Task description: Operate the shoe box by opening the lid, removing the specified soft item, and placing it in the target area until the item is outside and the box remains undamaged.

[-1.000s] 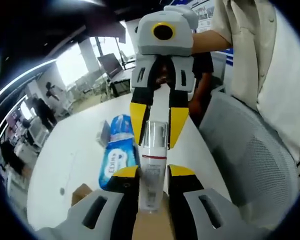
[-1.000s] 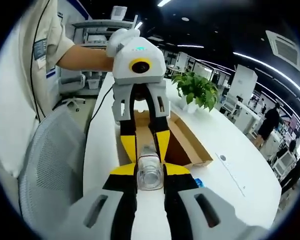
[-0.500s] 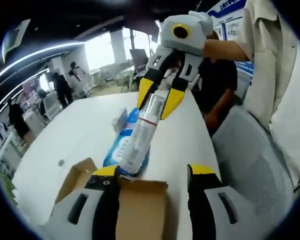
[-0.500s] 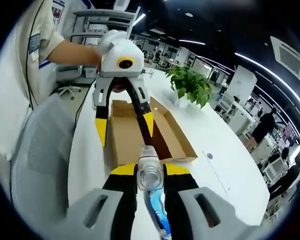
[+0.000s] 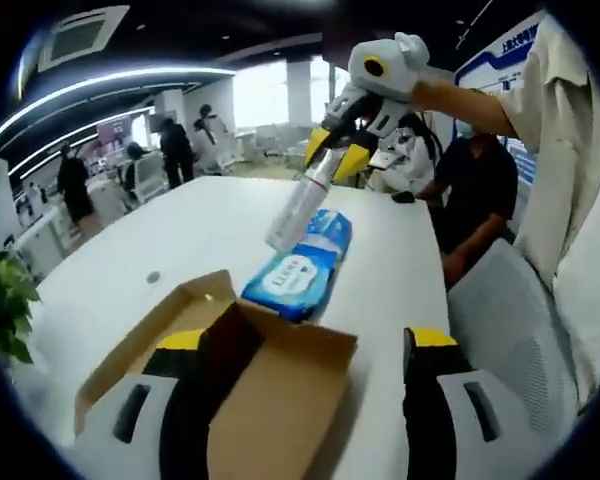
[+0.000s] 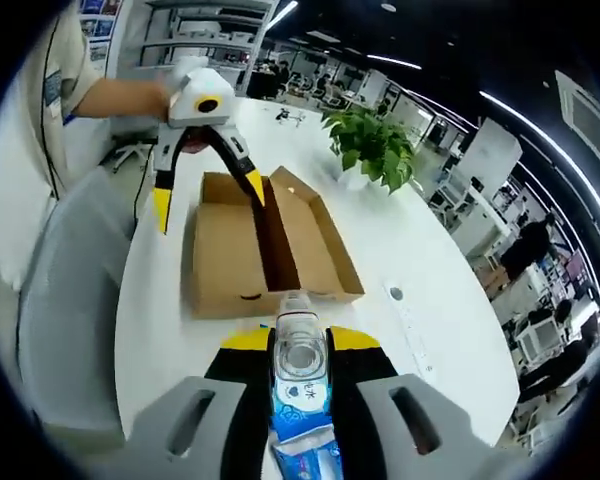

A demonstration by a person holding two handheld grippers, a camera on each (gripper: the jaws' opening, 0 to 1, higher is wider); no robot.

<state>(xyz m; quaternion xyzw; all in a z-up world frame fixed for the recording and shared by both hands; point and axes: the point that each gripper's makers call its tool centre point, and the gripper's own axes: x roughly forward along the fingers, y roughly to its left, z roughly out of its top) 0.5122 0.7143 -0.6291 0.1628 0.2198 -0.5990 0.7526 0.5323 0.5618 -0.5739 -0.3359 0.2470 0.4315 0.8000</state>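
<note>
Right gripper view showed our right gripper [image 6: 300,345] clenched on the clear bottle [image 6: 299,345], carried away from the shoe box [image 6: 265,245] since a second earlier, above the wipes pack [image 6: 305,460]. Our left gripper [image 6: 205,190] had let go, its jaws now spread wide over the open box, so removal looked done, placing remained.

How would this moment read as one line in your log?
right gripper: shut on bottle above blue pack | left gripper: open over cardboard box | table: white
</note>
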